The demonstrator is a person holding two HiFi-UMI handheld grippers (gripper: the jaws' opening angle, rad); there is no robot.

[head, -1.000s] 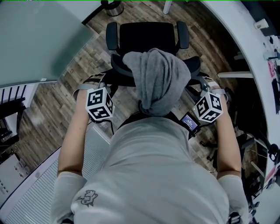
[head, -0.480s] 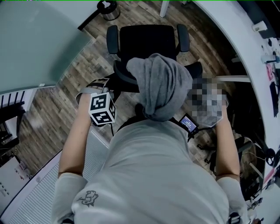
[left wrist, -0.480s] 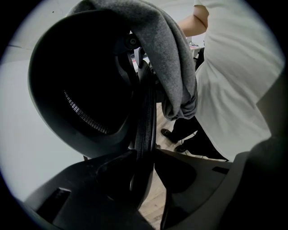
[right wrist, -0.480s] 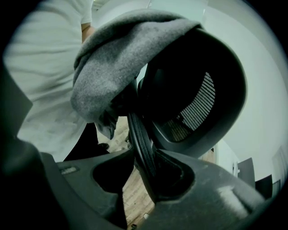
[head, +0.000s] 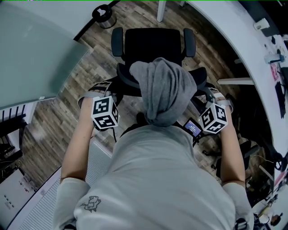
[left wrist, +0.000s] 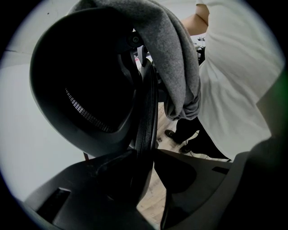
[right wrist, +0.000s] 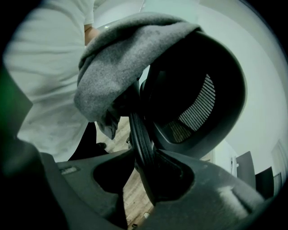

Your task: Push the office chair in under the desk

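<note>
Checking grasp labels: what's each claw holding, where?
Both hold the office chair: left claw on the left rim of the backrest, right claw on the right rim.

Grey garment noted at centre, hung in a bunch with folds gathered at its lower end. Wood-plank floor seen beneath. Round black bin recorded at top left, standing on the floor. Frosted glass panel observed at left; ribbed white panel at lower left. White shirt fills the foreground, a small print noted on it. Small lit screen seen right of centre. Cables seen at right, in shadow. Black shoes seen on the floor.
</note>
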